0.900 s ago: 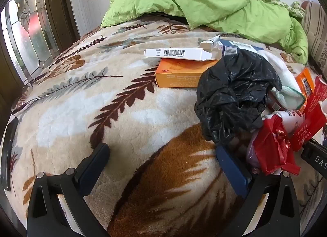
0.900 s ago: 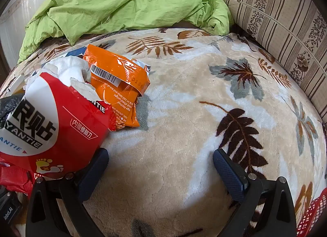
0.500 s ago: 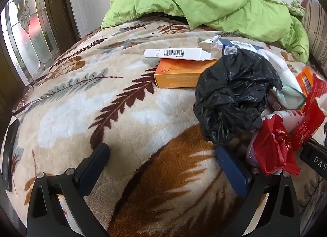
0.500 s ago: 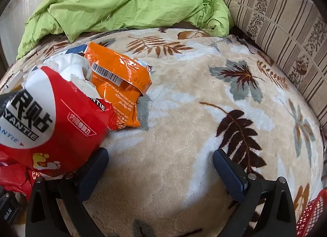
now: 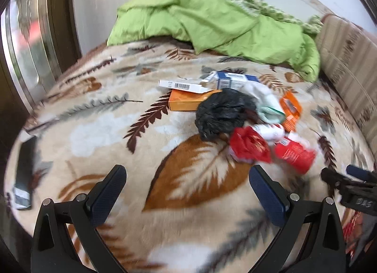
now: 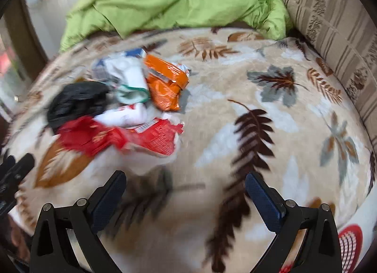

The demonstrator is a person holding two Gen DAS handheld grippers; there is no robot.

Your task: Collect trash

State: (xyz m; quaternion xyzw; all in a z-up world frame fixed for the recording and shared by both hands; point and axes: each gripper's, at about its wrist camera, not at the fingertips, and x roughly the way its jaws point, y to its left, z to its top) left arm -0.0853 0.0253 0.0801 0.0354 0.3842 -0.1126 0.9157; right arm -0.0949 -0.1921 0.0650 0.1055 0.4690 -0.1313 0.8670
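Both my left hand-held gripper [image 5: 187, 193] and right hand-held gripper [image 6: 185, 194] stood wide and empty above the bed [image 5: 99, 122]. The trash pile [image 5: 245, 120] lay ahead; a careless grab could snag the fleece blanket [image 6: 271, 98].

A bed under a leaf-patterned blanket [image 5: 99, 131], bedding heaped at its far end.

A crumpled green duvet [image 5: 212, 21] lies bunched against the pale wall, and a striped, flowered cushion [image 6: 329, 21] runs along the right side of the bed. On the left stands a dark-framed glass door [image 5: 26, 44]. A flat dark object, perhaps a phone [image 5: 24, 174], rests on the blanket near that edge. Something red and checked [image 6: 348, 242] shows at the bed's near right corner, too blurred to name.
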